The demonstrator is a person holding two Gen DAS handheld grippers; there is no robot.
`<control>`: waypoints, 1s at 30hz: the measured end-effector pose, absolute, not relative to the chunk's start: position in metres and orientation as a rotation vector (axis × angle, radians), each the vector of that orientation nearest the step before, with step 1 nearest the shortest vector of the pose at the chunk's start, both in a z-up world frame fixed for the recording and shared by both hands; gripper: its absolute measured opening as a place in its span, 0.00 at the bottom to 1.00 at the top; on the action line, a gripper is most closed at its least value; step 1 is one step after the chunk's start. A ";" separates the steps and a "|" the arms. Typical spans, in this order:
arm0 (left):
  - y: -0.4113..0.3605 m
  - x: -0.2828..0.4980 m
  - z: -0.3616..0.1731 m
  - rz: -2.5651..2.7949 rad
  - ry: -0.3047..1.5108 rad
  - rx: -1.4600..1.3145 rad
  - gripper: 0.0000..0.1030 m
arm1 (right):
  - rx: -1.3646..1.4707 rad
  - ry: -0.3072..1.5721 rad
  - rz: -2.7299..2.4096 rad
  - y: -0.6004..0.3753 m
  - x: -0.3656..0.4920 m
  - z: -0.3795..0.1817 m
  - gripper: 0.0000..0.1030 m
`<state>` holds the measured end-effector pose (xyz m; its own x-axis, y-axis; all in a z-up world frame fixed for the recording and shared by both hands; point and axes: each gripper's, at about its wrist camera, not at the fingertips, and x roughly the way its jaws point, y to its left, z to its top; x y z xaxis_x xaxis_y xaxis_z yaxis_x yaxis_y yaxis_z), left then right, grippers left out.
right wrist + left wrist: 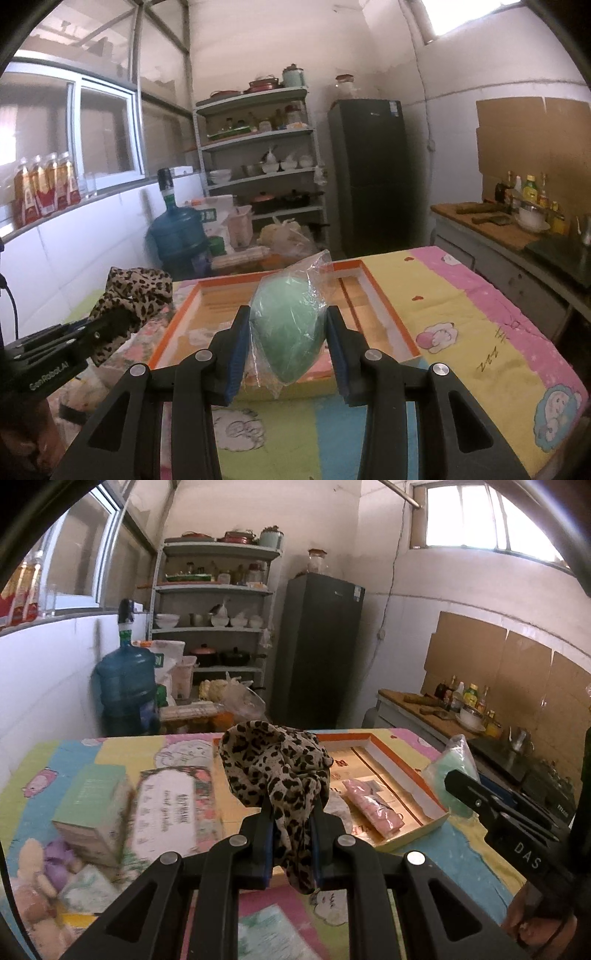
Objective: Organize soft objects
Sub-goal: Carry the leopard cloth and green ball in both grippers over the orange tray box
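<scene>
My left gripper (291, 823), pinched on a bunched leopard-print cloth (275, 764), has open air ahead over the shallow orange-rimmed cardboard tray (417, 790), where only a flat pink packet (373, 808) lies low on the floor; to its left a pale green box (90, 808) and a floral printed carton (173, 812) crowd the table. My right gripper (286, 345), clamped on a green foam lump in clear plastic (286, 328), sits just over the tray's near wall. To its right the pastel cartoon tablecloth (461, 325) lies bare, while my left tool and its cloth block the left.
</scene>
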<state>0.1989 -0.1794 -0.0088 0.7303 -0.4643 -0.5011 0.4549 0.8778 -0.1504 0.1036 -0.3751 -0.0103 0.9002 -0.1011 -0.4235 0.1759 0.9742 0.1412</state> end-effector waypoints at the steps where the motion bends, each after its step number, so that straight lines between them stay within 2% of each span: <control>1: -0.184 0.202 -0.011 -0.510 0.564 -0.013 0.15 | 0.184 0.430 -0.143 -0.379 0.106 -0.012 0.40; 17: -0.252 0.234 -0.052 -0.569 0.716 0.033 0.15 | 0.235 0.550 -0.140 -0.419 0.157 -0.051 0.40; 30: -0.266 0.250 -0.072 -0.581 0.789 0.031 0.16 | 0.290 0.633 -0.136 -0.434 0.175 -0.070 0.40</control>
